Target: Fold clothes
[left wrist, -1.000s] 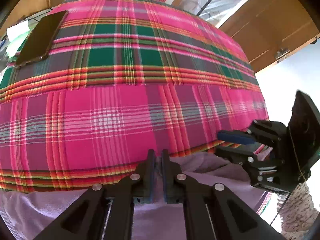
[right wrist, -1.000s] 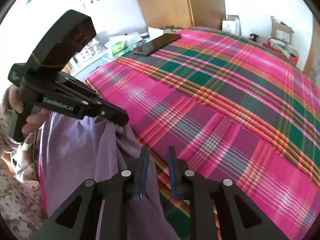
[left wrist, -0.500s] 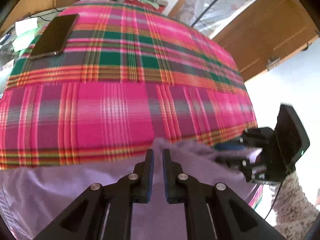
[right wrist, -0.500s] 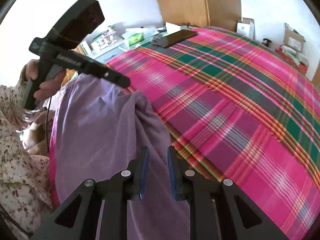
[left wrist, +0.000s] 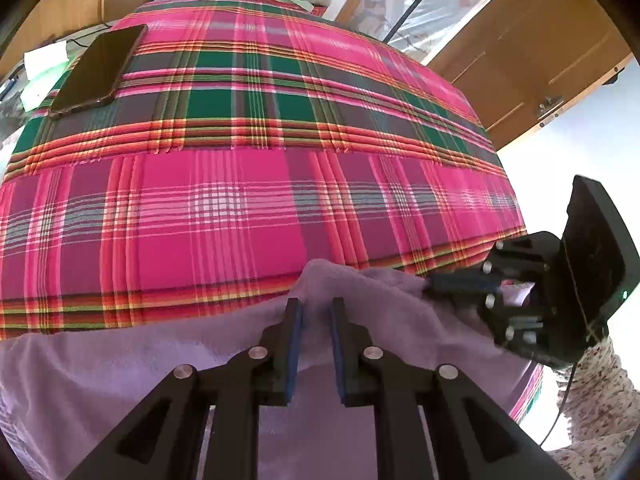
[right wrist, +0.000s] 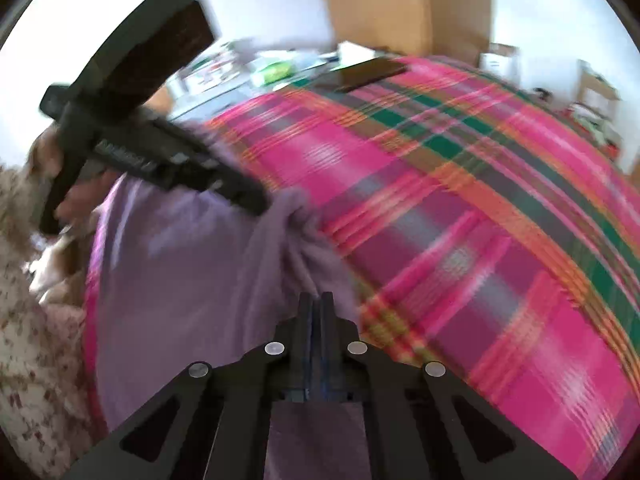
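Far left in the left wrist view, one dark rectangular smartphone (left wrist: 98, 70) lies flat on the pink, green and orange plaid bedspread (left wrist: 248, 200), near its far corner, with white and green packets just off the bed beside it. The one soft lilac garment (left wrist: 120, 368) lies along the bed's near edge, its upper hem bunched into a small peak in the middle. The black two-finger left gripper (left wrist: 316, 312) has its blue-padded fingers a small way apart, with that peak of cloth between them; the pads do not look pressed onto it. To the right, the black right gripper (left wrist: 440, 284) comes in sideways with its tips on the same hem. Only this view shows the wooden cupboard doors (left wrist: 540, 52) and cardboard boxes past the bed.

The right wrist view is motion-blurred. On its left, a hand (right wrist: 52, 168) in a floral sleeve holds the left gripper (right wrist: 260, 204), tip at the gathered cloth; its jaws are hidden here. The lilac garment (right wrist: 180, 272) spreads across the lower left, draping off the bed edge. At bottom centre, the right gripper (right wrist: 317, 308) has its fingers pressed together, pinching a fold of the garment. The plaid bedspread (right wrist: 500, 240) fills the right, the smartphone (right wrist: 372, 72) at its far end.

Counted: two grippers, one garment, one phone.
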